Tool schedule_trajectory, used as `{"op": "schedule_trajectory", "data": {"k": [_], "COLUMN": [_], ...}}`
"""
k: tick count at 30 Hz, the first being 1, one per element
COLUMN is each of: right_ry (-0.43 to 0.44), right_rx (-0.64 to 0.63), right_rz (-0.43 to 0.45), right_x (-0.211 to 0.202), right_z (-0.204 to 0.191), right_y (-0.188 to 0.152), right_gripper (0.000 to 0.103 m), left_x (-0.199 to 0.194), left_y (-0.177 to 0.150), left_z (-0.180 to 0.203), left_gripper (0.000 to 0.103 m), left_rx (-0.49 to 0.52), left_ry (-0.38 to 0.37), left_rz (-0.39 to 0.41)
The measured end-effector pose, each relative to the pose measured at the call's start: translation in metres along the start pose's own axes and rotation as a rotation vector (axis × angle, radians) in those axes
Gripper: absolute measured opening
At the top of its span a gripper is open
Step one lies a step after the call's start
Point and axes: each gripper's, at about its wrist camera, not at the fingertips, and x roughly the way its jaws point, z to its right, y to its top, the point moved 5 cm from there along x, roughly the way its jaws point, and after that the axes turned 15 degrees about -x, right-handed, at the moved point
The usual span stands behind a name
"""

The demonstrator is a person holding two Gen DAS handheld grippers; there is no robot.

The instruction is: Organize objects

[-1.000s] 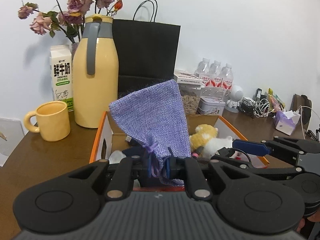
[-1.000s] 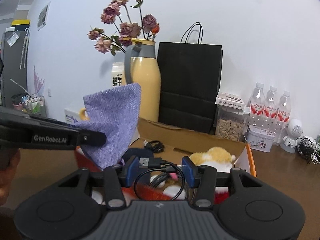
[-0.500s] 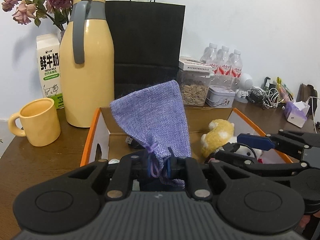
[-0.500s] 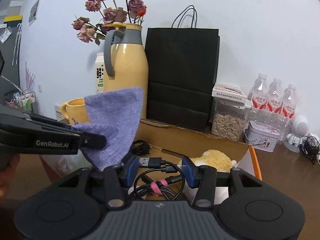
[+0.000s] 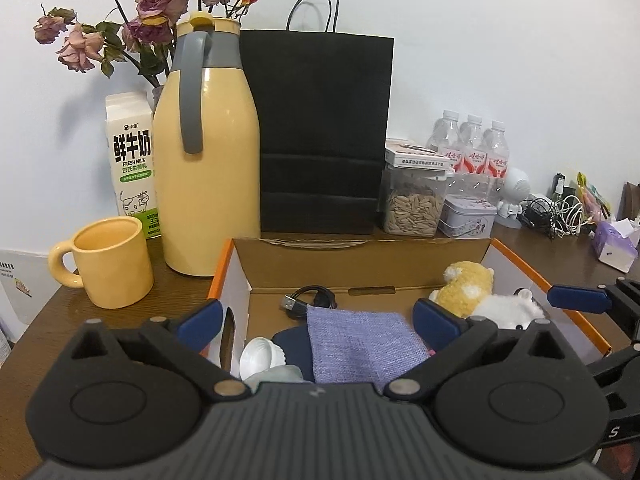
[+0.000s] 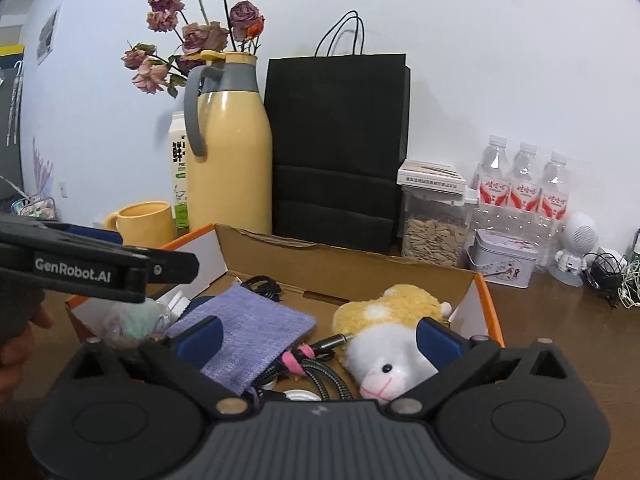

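I've got the table [image 5: 36, 332] across the bottom of both views, w/ the black bag [image 5: 320, 132] at center top against the wall and the yellow jug [image 5: 206, 168] just left of it. The open box [image 5: 360, 248] sits in front of them, mid-frame in the left wrist view. My left gripper [image 5: 316, 316] fills the bottom of that view; its fingers are opening, spread wide now, gripping nothing. The purple pouch [image 5: 360, 344] lies flat in the box, lower center, between the fingers but not touched. My right gripper [image 6: 316, 334] fills the bottom of the right wrist view; fingers opening too, wide apart, pressing on nothing. Between them in the frame: the plush [image 6: 394, 324], white face down-right, and a bundled cable [image 6: 308, 364] w/ a pink tie, just right of the pouch. Mug [image 5: 106, 262] is mid-left on the table, milk carton [image 5: 130, 156] behind it. Seed jar [image 5: 414, 196] & tin [image 5: 468, 216] stand right of the bag, w/ bottles [image 5: 472, 148] behind them. A black USB cable [image 5: 310, 298] lies at the back of the box, above the pouch. A small white cup [image 5: 260, 358] is at the pouch's left.
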Motion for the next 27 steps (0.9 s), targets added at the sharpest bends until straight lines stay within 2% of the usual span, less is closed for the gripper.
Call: {"op": "schedule_trajectory", "data": {"k": [12, 27], "right_ry": [-0.017, -0.023], "right_rx": [0.001, -0.017], "right_rz": [0.017, 0.048], "right_x": [-0.011, -0.066], "right_z": [0.001, -0.013], "right_y": [0.003, 0.0], "right_gripper": [0.103, 0.103], "left_x": [-0.018, -0.07], "left_y": [0.003, -0.015], "left_z": [0.006, 0.011], "left_gripper": [0.103, 0.103], "left_rx": [0.001, -0.007], "left_ry": [-0.01, -0.003], "left_rz": [0.035, 0.035]}}
